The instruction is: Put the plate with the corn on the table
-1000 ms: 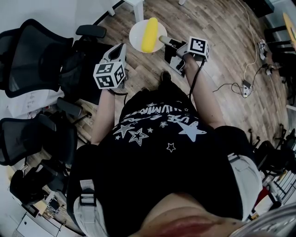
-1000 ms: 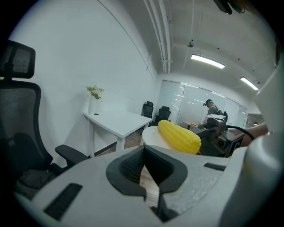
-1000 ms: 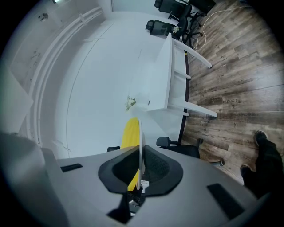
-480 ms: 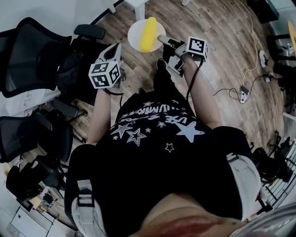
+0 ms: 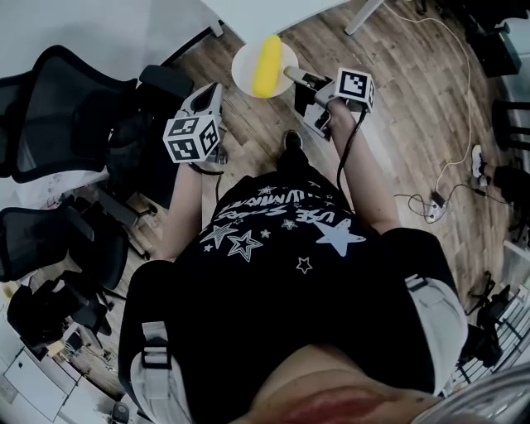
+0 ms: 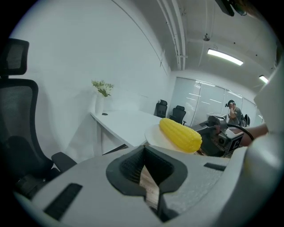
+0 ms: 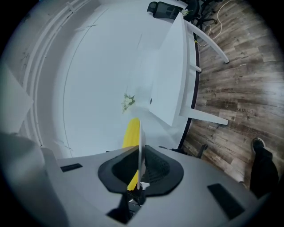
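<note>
A white plate (image 5: 244, 60) with a yellow corn cob (image 5: 267, 65) hangs in the air at the edge of the white table (image 5: 273, 12). My right gripper (image 5: 290, 73) is shut on the plate's right rim. Its jaws have just been opening a little, with the rim still between them. In the right gripper view the plate (image 7: 140, 146) stands edge-on in the jaws, with the corn (image 7: 130, 133) to its left. My left gripper (image 5: 215, 87) is beside the plate on the left, shut and empty. From the left gripper view the corn (image 6: 179, 135) lies ahead to the right.
Black office chairs (image 5: 58, 99) crowd the left side. A vase with a plant (image 6: 101, 95) stands on the table's far end (image 6: 122, 124). Cables and a power strip (image 5: 431, 203) lie on the wooden floor at right. A person (image 6: 233, 113) stands far off.
Both grippers and the plate have moved forward across the room. The white table's edge and leg have come into the top of the head view, right by the plate.
</note>
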Tool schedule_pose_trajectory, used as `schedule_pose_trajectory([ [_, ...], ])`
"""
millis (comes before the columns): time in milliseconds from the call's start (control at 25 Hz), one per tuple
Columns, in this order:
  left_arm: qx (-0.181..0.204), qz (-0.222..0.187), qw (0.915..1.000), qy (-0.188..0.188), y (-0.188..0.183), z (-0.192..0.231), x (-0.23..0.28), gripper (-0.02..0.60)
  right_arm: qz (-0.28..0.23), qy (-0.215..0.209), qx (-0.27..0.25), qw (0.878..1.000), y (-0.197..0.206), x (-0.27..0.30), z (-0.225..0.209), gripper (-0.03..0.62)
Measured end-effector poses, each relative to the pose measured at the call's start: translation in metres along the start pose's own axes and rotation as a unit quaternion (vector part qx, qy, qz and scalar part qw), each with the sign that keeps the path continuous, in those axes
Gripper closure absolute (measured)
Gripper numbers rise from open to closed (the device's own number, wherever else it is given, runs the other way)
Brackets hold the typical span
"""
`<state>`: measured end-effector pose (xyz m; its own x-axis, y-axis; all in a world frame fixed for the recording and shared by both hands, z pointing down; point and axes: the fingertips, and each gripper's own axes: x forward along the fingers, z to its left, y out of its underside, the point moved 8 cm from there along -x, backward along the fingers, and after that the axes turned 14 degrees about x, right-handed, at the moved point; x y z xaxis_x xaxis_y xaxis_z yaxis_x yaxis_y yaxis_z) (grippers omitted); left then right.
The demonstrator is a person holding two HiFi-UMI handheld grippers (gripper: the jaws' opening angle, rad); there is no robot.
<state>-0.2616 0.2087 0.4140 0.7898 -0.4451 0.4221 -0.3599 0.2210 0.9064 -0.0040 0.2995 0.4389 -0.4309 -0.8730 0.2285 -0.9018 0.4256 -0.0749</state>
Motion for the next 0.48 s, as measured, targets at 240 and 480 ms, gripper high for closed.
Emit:
schedule_pose_trajectory([
  [240, -0.001, 0.002, 1.0, -0.008, -0.022, -0.005, 0.043, 0.575, 0.018, -0.005, -0.002, 1.0, -0.051, 0.011, 0.007, 0.566],
  [480, -0.003, 0.009, 0.9996, -0.026, -0.049, -0.008, 0.086, 0.575, 0.035, -0.007, -0.001, 0.999, -0.108, 0.015, 0.014, 0.565],
])
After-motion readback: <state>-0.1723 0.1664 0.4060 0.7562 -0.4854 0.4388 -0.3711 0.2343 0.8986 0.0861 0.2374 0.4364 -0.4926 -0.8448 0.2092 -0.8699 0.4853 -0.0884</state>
